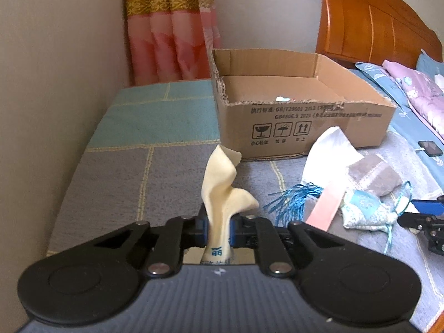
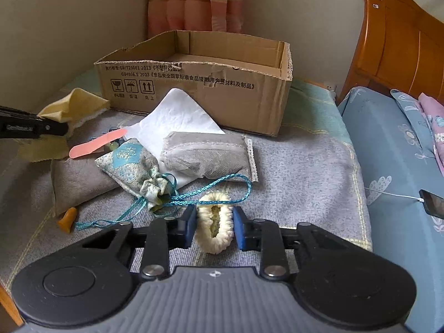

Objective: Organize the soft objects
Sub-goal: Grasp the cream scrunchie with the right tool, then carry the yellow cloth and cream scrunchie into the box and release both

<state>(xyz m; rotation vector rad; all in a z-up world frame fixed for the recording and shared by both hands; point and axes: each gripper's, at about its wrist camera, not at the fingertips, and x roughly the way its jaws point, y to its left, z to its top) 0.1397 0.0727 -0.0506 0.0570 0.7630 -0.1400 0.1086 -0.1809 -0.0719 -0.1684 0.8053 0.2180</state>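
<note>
Pinching a pale yellow cloth [image 1: 222,191] between nearly closed blue pads [image 1: 234,231], your left gripper [image 1: 218,231] sits low in the bottom centre of the left wrist view, aimed level across the quilted bed cover [image 1: 125,183] toward the cardboard box [image 1: 299,116] in the middle of the frame. The cloth stands up from the jaws and twists toward the box's near wall, its printed end trailing back under the gripper body. In the right wrist view the same gripper enters from the left edge, with the cloth bunched beside it.

Your right gripper [image 2: 213,229] points forward and slightly down at the cover, bottom centre of its own view. Its jaws stand partly open around a cream fuzzy ring [image 2: 215,222], one pad on each side; whether the pads actually press it you cannot tell. A blue cord [image 2: 211,194] crosses the ring's far edge and leads to a patterned drawstring pouch [image 2: 133,166] at centre left. Behind the pouch lie a grey sachet [image 2: 208,155], a white tissue [image 2: 174,116], a pink strip [image 2: 97,143] and a second grey sachet [image 2: 75,183], all in front of the box. A small orange piece [image 2: 67,219] lies at lower left, and a phone [image 2: 433,204] rests at the right edge.
</note>
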